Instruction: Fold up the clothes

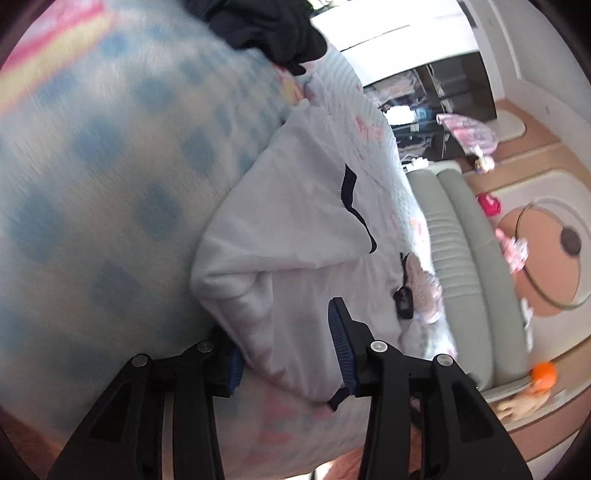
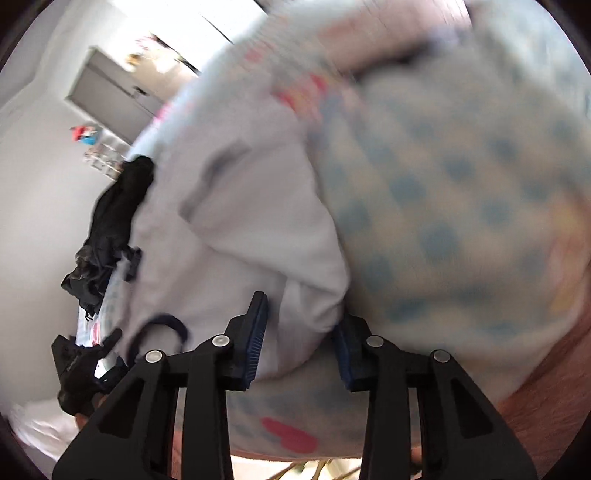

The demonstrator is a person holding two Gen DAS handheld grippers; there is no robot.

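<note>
Jaws first: on my left gripper [image 1: 291, 350] they stand fairly wide, with a fold of the white garment [image 1: 280, 236] lying between them, and as far as I can see the blue pads [image 1: 341, 347] aren't pressing on the cloth, the far one just sits beside it. On my right gripper [image 2: 299, 341] the jaws are narrower and the bunched edge of that same white garment [image 2: 258, 221] sits between them; the left pad touches the fabric, but the other side is half hidden by the bulge of cloth, so I honestly can't tell if it's a real grip or not. That white piece has a dark trim line [image 1: 354, 206] on it and lies crumpled on the bed, on a pale blanket with blue dots [image 1: 110, 184] plus some pink and yellow patches, which looks pretty blurry in both wrist views. At the far end of the bed there's a heap of dark clothes [image 1: 266, 26], which shows up along the left side in the right wrist view [image 2: 110, 229]. Past the bed edge in the left view I see a grey-green padded cushion [image 1: 465, 266], and an orange ball [image 1: 543, 373] down on the floor.
</note>
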